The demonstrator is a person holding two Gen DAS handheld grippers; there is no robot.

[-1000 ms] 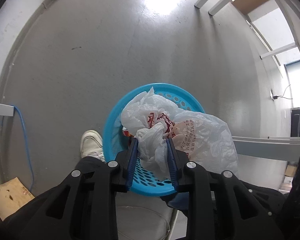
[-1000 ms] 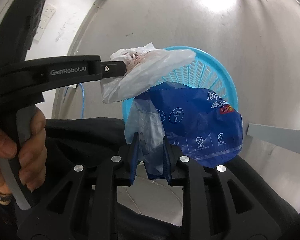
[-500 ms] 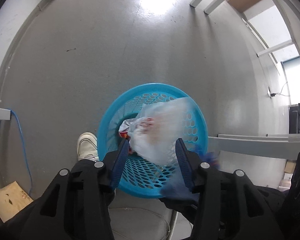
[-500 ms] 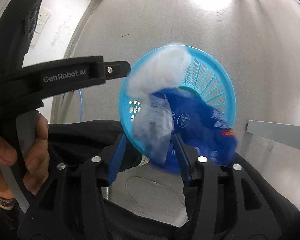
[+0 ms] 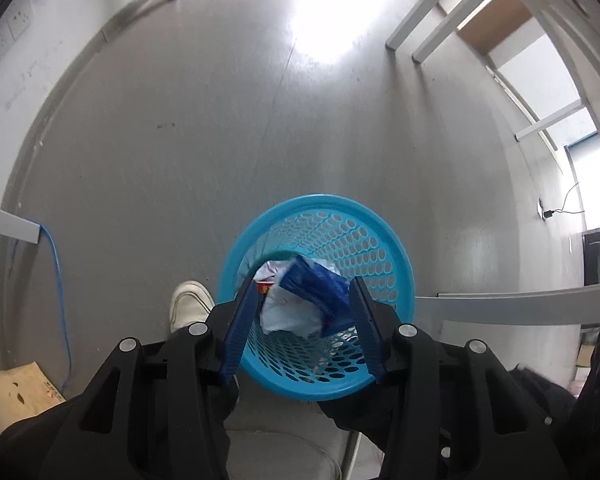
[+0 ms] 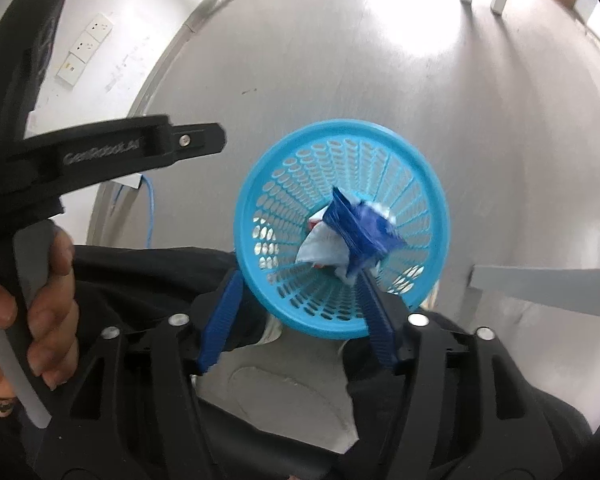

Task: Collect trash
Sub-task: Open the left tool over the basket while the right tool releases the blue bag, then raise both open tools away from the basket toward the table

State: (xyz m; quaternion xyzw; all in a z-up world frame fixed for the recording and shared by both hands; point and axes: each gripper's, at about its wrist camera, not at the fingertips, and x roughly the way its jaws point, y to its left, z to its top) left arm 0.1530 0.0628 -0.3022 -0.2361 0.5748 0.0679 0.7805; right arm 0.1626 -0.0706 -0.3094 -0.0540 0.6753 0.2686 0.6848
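Landmark: the blue basket [image 5: 396, 264] stood on the grey floor [image 5: 220, 128], in front of the seated person's white shoe [image 5: 190, 304].
Trash: a blue packet [image 5: 320, 284] and a white plastic bag [image 5: 288, 312] lay at the bottom of the basket, touching each other.
Left gripper [image 5: 306, 330]: above the basket's near rim, pointing steeply down; jaws had just been opening, now moderately wide with nothing between them.
Right gripper [image 6: 300, 312]: also over the near rim; jaws had just been opening, wide, gripping nothing.
Key relation: the trash lay straight below and slightly ahead of both jaws, the packet's long axis tilted across the basket.
Nearer hand: too close to call.
Judgement: drop looked complete; both hands free for more trash.
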